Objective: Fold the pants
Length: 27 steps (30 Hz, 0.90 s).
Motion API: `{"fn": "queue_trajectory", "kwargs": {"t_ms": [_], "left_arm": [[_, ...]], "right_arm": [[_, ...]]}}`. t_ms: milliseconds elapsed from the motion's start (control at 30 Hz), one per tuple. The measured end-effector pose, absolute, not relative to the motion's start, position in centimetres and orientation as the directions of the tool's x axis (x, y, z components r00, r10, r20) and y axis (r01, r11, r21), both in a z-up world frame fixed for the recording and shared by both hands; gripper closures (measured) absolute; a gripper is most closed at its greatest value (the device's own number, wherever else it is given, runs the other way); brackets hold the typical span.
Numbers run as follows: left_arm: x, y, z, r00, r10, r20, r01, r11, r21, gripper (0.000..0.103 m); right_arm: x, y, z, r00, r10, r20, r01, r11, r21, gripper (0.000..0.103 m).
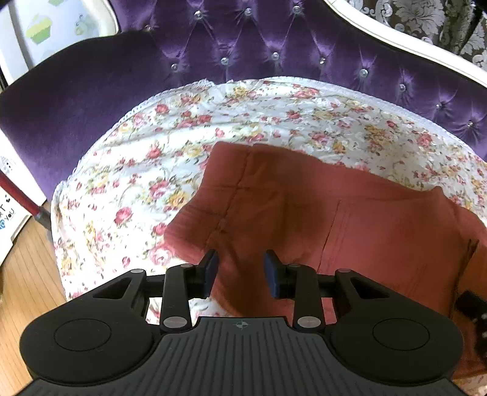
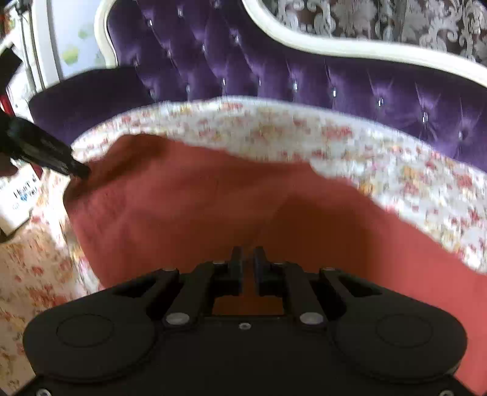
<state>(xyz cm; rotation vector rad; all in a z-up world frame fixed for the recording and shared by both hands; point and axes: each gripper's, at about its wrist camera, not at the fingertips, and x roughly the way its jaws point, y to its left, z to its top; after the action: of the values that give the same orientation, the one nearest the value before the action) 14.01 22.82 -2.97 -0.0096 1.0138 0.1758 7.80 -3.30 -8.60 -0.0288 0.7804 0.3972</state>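
- Pants (image 1: pixel 304 213): soft, light, limp; lie on floral cover (image 1: pixel 137 158) of sofa, near front edge.
- Best hold: hem/waistband corners.
- Left gripper (image 1: pixel 240 274) jaws apart, empty; right gripper (image 2: pixel 248 268) jaws narrowly parted, gripping nothing.

Home, living room or bedroom. Purple tufted velvet sofa (image 1: pixel 274 54) with crystal buttons and curved white frame (image 2: pixel 334 45). Seat covered by floral sheet (image 1: pixel 137 170) with lace edge. Damask-pattern wallpaper (image 1: pixel 426 18) behind. Wood-plank floor (image 1: pixel 27 268) at lower left. White cupboard door with green cupcake decal (image 1: pixel 39 30). Printed box (image 1: pixel 9 213) beside sofa.
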Motion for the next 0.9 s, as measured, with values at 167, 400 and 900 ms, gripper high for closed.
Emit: {"fn": "queue_trajectory", "kwargs": {"t_ms": [167, 400, 900], "left_arm": [[13.5, 23.9, -3.8, 0.510, 0.120, -0.852, -0.158, 0.986, 0.045, 0.067], [13.2, 28.4, -4.4, 0.537, -0.022, -0.843, -0.216, 0.963, -0.163, 0.059], [14.9, 29.7, -7.6, 0.532, -0.122, -0.838, -0.204, 0.942, -0.266, 0.037]], "right_arm": [[7.0, -2.5, -9.0, 0.664, 0.302, -0.684, -0.358, 0.932, 0.063, 0.084], [7.0, -2.3, -9.1, 0.660, 0.294, -0.691, -0.363, 0.930, 0.049, 0.084], [7.1, -2.4, -9.1, 0.654, 0.299, -0.695, -0.363, 0.930, 0.057, 0.084]]}}
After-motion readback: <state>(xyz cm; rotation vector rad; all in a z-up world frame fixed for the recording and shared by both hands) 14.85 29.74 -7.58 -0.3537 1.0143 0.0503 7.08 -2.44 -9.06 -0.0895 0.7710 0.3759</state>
